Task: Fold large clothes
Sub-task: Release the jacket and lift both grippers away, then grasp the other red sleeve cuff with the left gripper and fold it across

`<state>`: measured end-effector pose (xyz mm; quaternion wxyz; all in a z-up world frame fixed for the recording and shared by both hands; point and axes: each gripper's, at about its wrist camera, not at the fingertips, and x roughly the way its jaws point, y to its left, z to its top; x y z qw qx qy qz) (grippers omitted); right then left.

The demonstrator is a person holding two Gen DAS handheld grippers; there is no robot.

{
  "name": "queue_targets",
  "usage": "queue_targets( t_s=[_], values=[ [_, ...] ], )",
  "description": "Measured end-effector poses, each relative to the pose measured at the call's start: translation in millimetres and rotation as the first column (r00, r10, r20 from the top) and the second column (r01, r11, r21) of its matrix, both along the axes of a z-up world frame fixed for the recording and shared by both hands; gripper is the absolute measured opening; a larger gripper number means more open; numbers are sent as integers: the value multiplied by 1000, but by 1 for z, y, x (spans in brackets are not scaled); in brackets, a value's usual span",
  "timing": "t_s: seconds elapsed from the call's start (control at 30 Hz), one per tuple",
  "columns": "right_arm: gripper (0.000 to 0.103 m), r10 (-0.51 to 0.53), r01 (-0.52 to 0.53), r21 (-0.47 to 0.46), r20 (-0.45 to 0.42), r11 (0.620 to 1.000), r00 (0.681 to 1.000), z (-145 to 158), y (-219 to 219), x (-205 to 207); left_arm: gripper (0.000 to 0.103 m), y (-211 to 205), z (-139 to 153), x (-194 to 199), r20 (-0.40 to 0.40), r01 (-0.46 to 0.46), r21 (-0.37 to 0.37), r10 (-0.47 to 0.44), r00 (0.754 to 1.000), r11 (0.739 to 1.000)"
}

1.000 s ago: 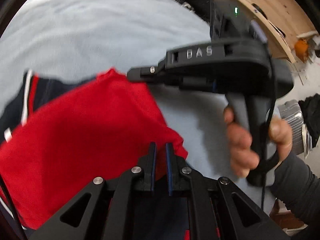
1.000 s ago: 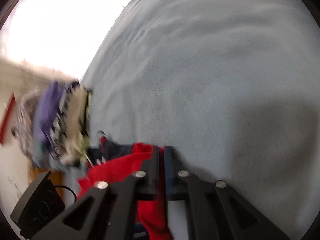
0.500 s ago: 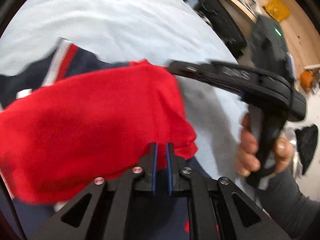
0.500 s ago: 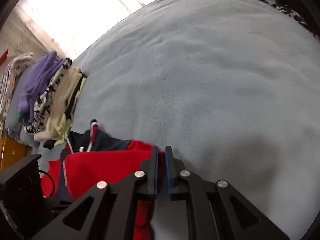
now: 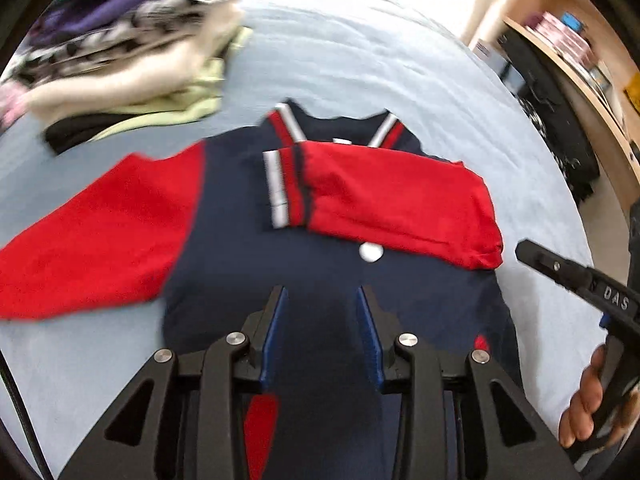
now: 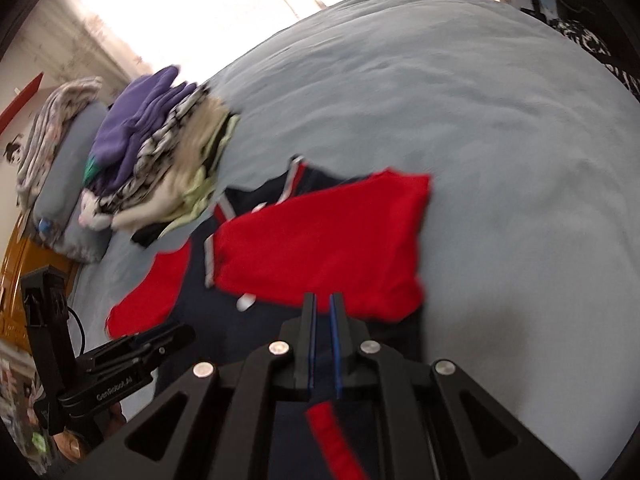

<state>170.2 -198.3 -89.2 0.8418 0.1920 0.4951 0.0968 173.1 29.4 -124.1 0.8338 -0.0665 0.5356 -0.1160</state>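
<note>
One navy knit jacket with red sleeves [image 5: 328, 280] lies flat on pale blue bed blanket [image 5: 360, 72], front up for folding. Two sleeves: one [image 5: 400, 200] folded across chest, other [image 5: 100, 232] spread outward. Left hand-held gripper [image 5: 320, 332] opening, nothing between jaws. Right hand-held gripper [image 6: 322, 340] narrow, near-closed, empty. One stack of folded clothes [image 5: 120, 40] at bed's far corner.
</note>
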Motion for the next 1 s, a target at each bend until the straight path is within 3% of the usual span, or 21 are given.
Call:
queue_targets(
  t_s=[0.3,0.37,0.47,0.63,0.7,0.77,1.0],
  values=[
    [7,30,-30,-35,-5,999,1000,14,63,-40,35,71,33,-48,32,-90,20,89,996,996],
    [7,38,-38,-52,4,998,999,15,76,-46,47,87,33,-54,25,-111,2,111,994,994],
    [7,46,-40,-99,57,994,997,23,97,-58,59,109,36,-64,56,-164,5,163,985,986],
    [7,117,-77,-216,178,973,977,43,134,-74,61,152,44,-79,96,-261,-16,261,961,965],
    [7,168,-114,-264,190,958,967,49,151,-78,62,171,44,-84,102,-301,-35,303,948,953],
    [7,200,-149,-255,186,955,962,50,164,-79,62,190,41,-87,95,-330,-63,335,937,942],
    [7,240,-193,-271,155,943,958,33,207,-76,61,256,4,-79,4,-402,-238,414,910,884]
  ],
)
